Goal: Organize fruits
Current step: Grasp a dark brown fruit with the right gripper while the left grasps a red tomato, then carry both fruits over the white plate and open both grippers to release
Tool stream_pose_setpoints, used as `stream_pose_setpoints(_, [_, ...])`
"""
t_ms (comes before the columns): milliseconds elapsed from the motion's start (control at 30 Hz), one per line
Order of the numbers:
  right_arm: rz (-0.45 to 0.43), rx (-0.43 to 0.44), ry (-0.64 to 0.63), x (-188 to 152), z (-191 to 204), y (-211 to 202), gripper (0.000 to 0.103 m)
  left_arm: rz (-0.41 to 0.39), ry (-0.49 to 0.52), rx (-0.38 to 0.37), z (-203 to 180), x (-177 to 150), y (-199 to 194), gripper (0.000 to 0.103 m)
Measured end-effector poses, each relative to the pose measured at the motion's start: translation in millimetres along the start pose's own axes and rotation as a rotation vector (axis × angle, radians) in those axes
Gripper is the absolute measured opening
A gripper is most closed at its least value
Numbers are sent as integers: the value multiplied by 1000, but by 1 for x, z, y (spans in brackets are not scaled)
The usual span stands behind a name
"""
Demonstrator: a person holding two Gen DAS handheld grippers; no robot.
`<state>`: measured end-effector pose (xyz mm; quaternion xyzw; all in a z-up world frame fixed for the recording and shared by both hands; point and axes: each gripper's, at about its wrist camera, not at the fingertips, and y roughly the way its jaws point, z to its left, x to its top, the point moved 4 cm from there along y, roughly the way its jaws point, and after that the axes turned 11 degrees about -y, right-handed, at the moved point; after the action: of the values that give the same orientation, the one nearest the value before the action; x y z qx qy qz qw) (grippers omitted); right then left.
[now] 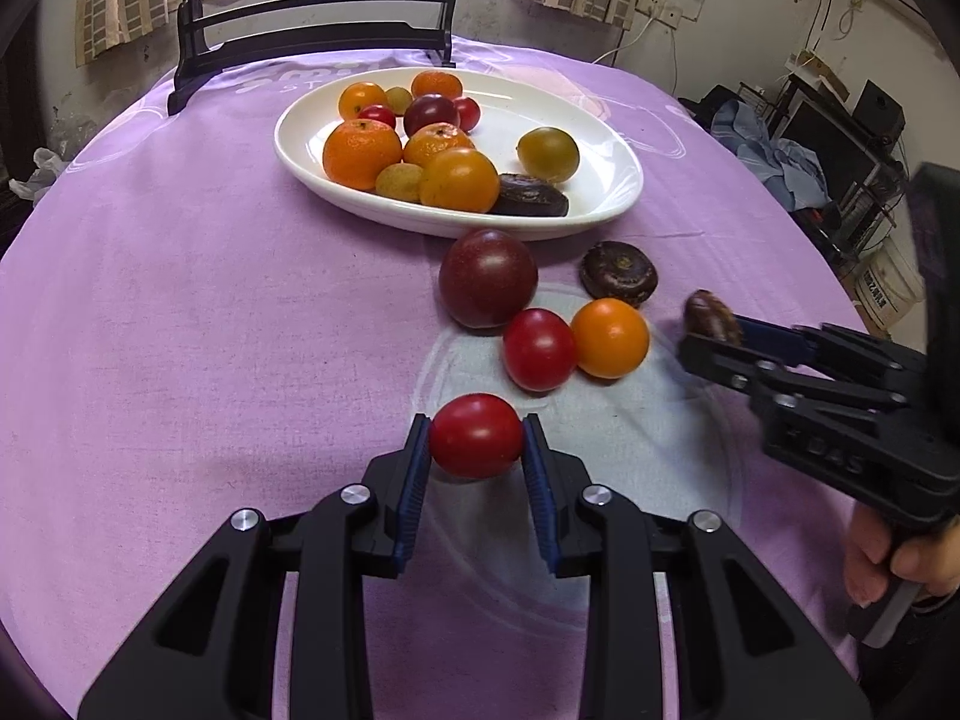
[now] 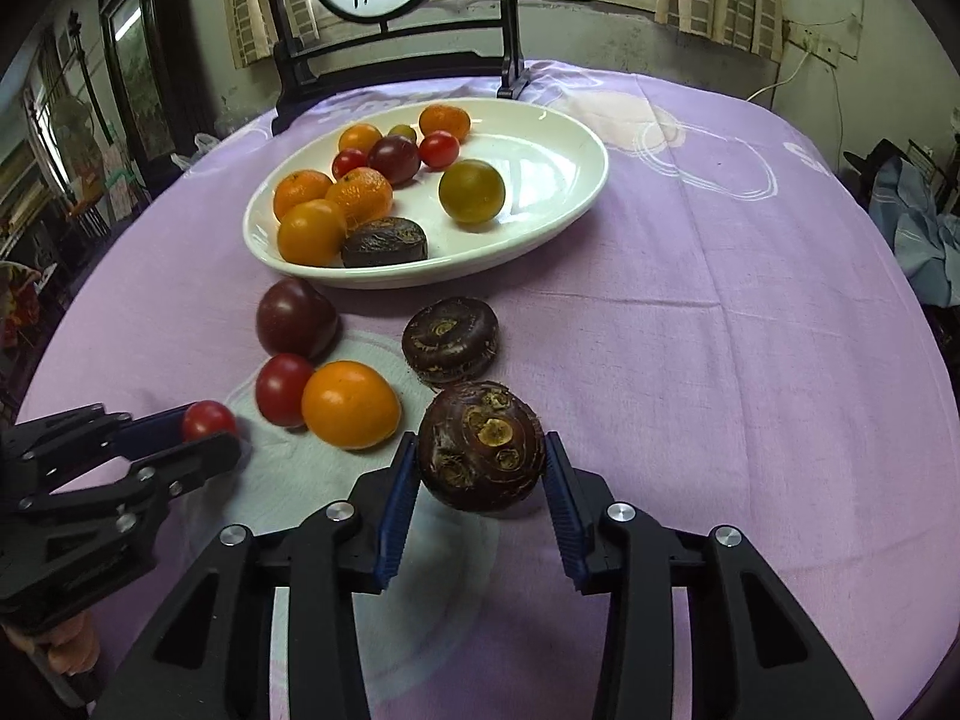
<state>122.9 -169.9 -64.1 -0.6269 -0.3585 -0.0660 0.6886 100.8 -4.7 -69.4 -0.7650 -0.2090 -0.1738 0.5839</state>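
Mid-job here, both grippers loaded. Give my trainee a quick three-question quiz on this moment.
1. True or false: the left gripper is shut on a red cherry tomato.
2. What does the right gripper hold: A) an orange tomato, B) a dark brown water chestnut, C) a mandarin?
3. How many loose fruits lie on the purple tablecloth outside the white plate, held ones not counted?

Key
1. True.
2. B.
3. Four: a dark purple tomato, a red tomato, an orange tomato and a second water chestnut.
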Motion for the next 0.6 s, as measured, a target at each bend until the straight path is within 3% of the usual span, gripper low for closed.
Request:
stream_pose_setpoints(267, [-103, 5, -22, 12, -7, -46, 41, -52, 22, -6, -7, 23, -33, 30])
stream_pose_setpoints(600, [-193, -17, -101, 75, -5, -50, 41, -175, 55, 49, -24, 108, -44, 30])
